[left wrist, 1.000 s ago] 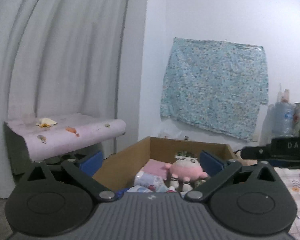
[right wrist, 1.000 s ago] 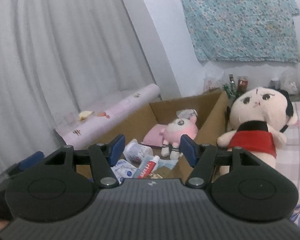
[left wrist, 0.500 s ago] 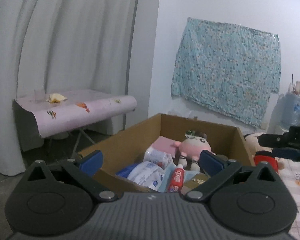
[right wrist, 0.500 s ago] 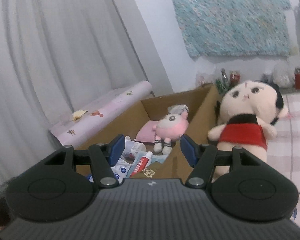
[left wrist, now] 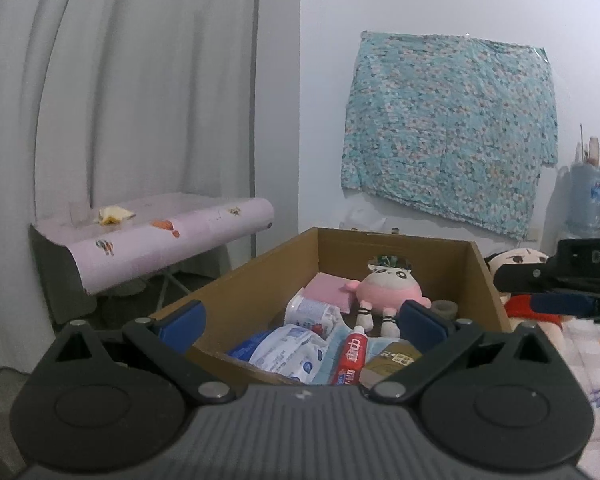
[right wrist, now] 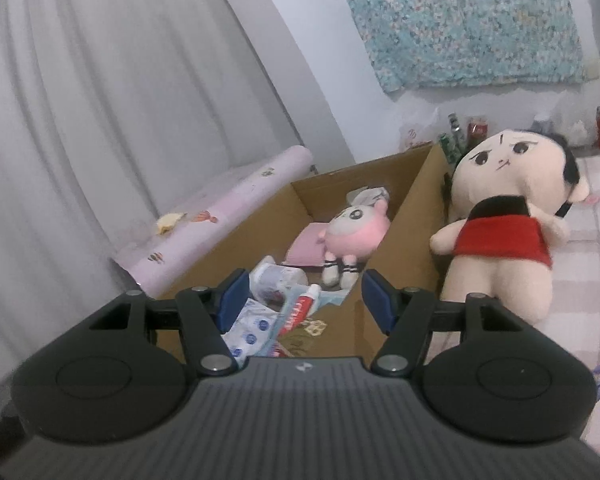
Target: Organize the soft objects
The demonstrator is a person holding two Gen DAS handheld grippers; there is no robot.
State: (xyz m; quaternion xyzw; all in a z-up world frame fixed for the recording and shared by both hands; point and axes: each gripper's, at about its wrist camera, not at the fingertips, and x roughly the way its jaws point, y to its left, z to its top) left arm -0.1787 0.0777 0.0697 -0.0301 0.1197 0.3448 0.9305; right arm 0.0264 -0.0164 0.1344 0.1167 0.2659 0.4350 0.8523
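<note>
Two fluffy dolls are showing: a round pink plush doll (right wrist: 354, 230) is sitting inside the stiff cardboard box (right wrist: 414, 216), and a bigger red-dressed doll (right wrist: 504, 224) is leaning just outside it. Both the left gripper (left wrist: 300, 320) and right gripper (right wrist: 302, 300) are hanging wide apart, holding nothing. Only the right view is showing the bigger doll whole.

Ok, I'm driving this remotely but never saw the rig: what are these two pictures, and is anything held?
Each picture comes from a camera on a hand-held two-finger gripper, looking along its blue-padded fingers. The left gripper and right gripper both stand open, holding nothing. Ahead is a cardboard box containing a pink plush, a toothpaste tube and plastic packets. A bigger doll in a red top sits outside the box, leaning on its right wall, on a checked cloth.
</note>
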